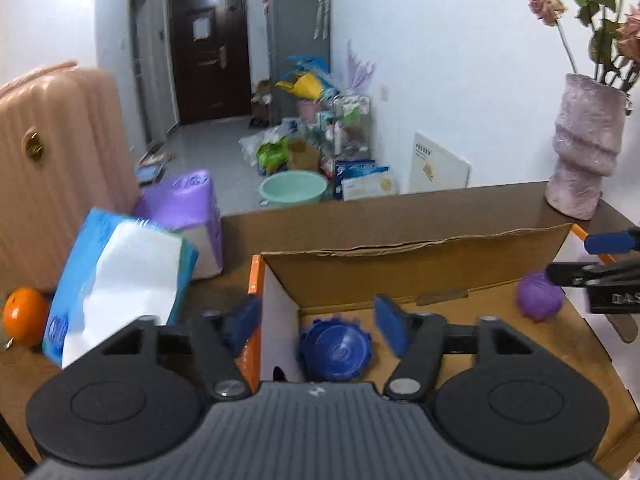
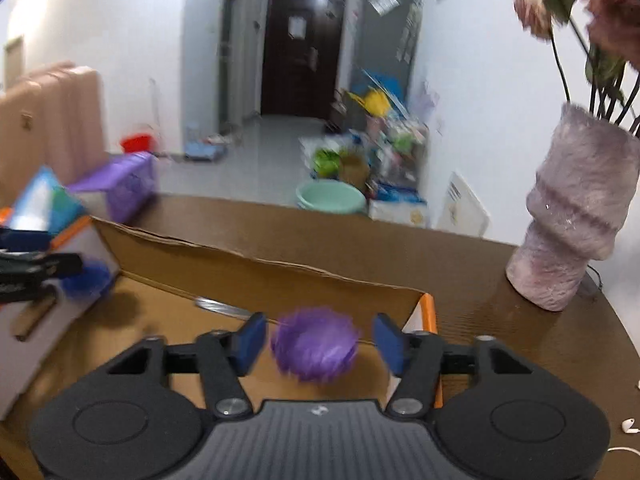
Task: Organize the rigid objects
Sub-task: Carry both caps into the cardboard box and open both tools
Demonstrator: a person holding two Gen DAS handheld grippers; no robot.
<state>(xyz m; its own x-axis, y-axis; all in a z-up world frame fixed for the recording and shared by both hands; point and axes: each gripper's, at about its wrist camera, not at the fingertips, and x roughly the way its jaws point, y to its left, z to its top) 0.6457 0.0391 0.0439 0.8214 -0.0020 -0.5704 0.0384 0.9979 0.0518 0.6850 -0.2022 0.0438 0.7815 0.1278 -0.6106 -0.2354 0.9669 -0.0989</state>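
An open cardboard box [image 1: 400, 256] with orange edges stands on the brown table. My left gripper [image 1: 316, 316] is open over the box's left wall, one finger outside and one inside. A blue toothed disc [image 1: 334, 346] lies on the box floor below the gap, touched by neither pad. My right gripper [image 2: 318, 338] is open over the box's [image 2: 256, 276] right end. A blurred purple toothed disc [image 2: 315, 344] sits between its pads with a gap on each side. Each view shows the other gripper at its edge: the right gripper [image 1: 568, 257] above the purple disc [image 1: 539, 297], the left gripper [image 2: 52, 250] above the blue disc [image 2: 86, 278].
A pink textured vase [image 2: 576, 216] with dried roses stands on the table right of the box. Left of the box are a blue tissue pack [image 1: 116, 280], a purple pack [image 1: 184, 208], an orange [image 1: 24, 316] and a pink suitcase [image 1: 60, 160]. White earbuds [image 2: 629, 426] lie near the table's right edge.
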